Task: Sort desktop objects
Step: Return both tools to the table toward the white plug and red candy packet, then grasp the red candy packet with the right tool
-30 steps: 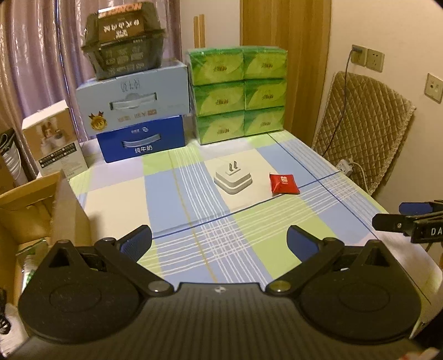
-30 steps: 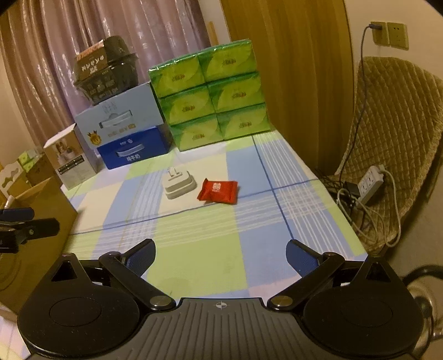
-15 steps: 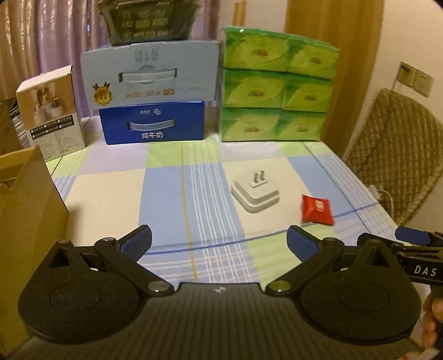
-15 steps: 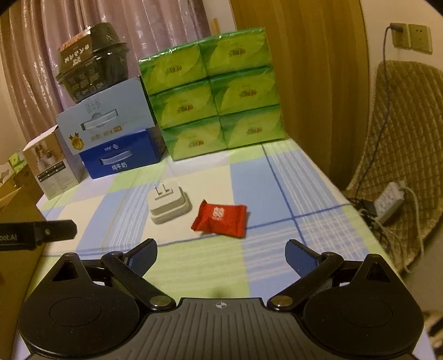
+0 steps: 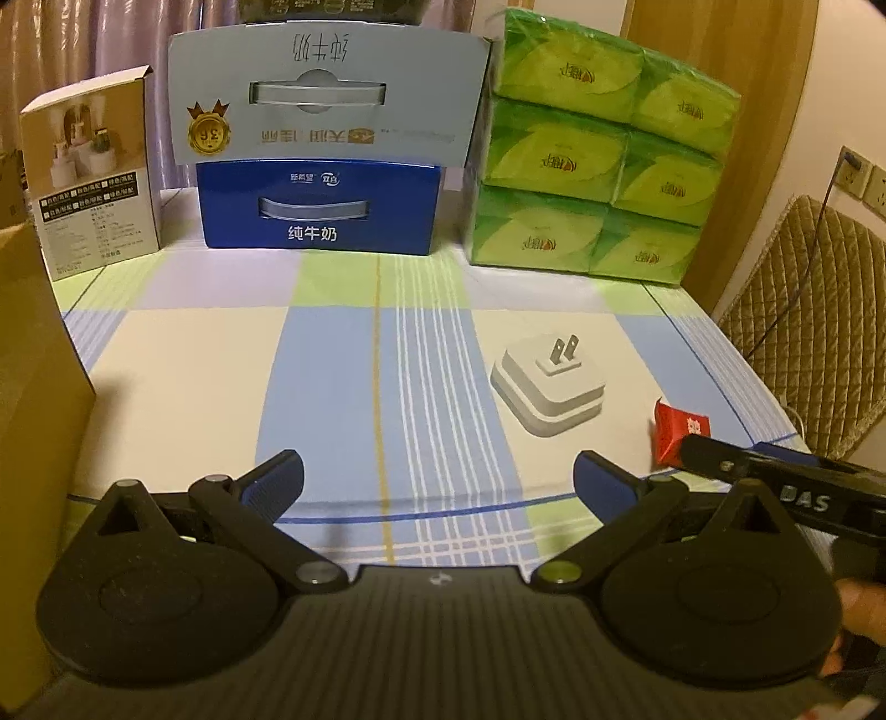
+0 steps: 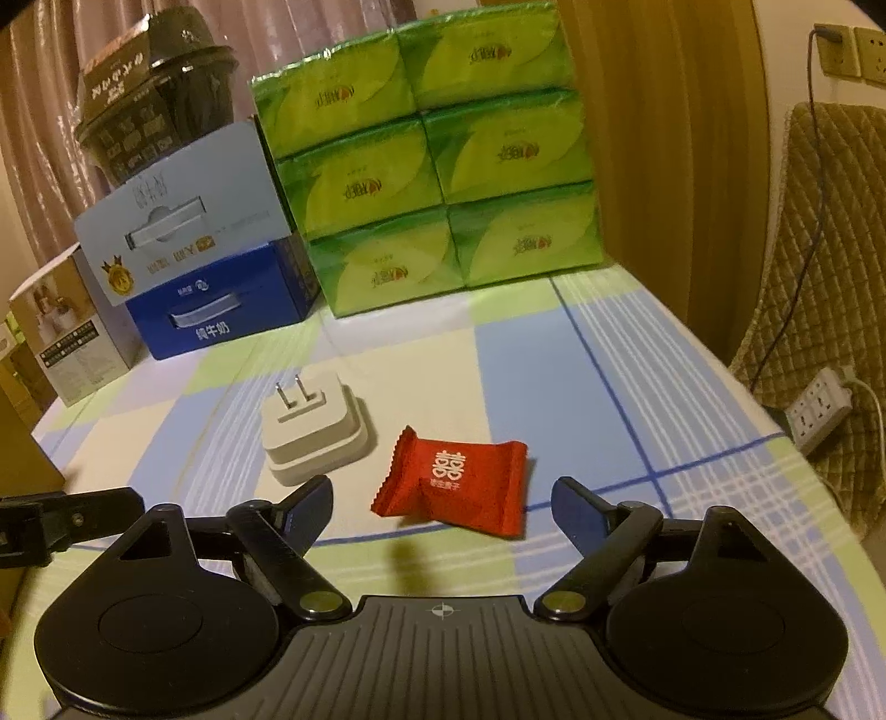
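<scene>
Light: dim, warm
Back: curtain (image 6: 50, 111), wood panel (image 6: 664, 138)
Right: quilted chair (image 6: 819, 232), wall sockets (image 6: 853, 52), power strip (image 6: 819, 407)
Table: checked cloth (image 5: 332, 354)
Left: cardboard box (image 5: 33, 387)

The surface (image 5: 183, 376) lay open left of the white plug adapter (image 6: 313, 429); stacked boxes (image 5: 321, 160) blocked the rear, and apparently a cardboard box (image 5: 33, 387) the left edge.

Dim warm light, fisheye-warped edges
</scene>
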The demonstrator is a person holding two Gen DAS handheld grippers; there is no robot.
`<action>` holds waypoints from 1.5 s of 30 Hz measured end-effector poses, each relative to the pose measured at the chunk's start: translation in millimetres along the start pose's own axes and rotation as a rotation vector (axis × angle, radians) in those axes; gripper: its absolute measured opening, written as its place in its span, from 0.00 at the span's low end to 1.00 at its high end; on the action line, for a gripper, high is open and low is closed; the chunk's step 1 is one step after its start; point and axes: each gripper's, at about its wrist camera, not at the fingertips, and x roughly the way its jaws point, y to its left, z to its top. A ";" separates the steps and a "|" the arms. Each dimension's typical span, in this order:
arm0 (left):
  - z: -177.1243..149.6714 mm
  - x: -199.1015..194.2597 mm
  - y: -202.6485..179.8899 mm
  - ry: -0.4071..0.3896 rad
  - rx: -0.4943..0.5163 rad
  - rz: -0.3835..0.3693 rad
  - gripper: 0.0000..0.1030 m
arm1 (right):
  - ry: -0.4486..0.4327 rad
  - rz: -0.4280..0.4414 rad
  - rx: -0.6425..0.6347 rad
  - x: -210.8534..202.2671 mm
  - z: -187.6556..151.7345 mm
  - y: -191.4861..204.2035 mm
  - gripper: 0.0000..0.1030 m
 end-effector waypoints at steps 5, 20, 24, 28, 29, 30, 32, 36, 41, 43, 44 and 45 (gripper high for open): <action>-4.0 3.5 2.5 0.005 0.002 -0.022 0.99 | 0.011 -0.007 -0.005 18.1 0.5 4.4 0.78; -9.1 11.8 8.7 0.036 -0.022 -0.048 0.99 | 0.039 -0.083 -0.079 31.9 0.2 16.4 0.65; -10.7 13.1 8.3 0.043 -0.019 -0.052 0.99 | 0.045 -0.051 -0.085 28.0 2.0 9.3 0.65; -11.1 13.4 7.0 0.044 -0.017 -0.056 0.99 | 0.042 -0.057 -0.093 26.8 0.9 10.0 0.62; -11.1 13.3 6.5 0.044 -0.015 -0.059 0.99 | 0.040 -0.055 -0.088 26.7 0.8 10.6 0.61; -11.3 13.2 6.1 0.043 -0.013 -0.061 0.99 | 0.041 -0.052 -0.088 27.0 1.0 11.7 0.57; -11.6 13.5 6.4 0.043 -0.013 -0.062 0.99 | 0.044 -0.044 -0.101 27.3 0.8 14.1 0.50; -12.6 15.2 7.2 0.048 -0.013 -0.063 0.99 | 0.049 -0.037 -0.110 28.7 1.4 16.6 0.43; -12.5 15.1 5.5 0.041 0.003 -0.080 0.99 | 0.043 -0.025 -0.099 28.6 3.6 16.1 0.39; -11.5 15.2 4.3 0.034 0.014 -0.080 0.99 | 0.037 -0.027 -0.102 27.8 5.1 15.3 0.38; -10.8 15.2 3.9 0.028 0.020 -0.080 0.99 | 0.033 -0.029 -0.102 27.4 6.1 14.3 0.38; -9.6 15.3 3.6 0.021 0.023 -0.079 0.99 | 0.029 -0.030 -0.100 26.9 7.3 12.9 0.38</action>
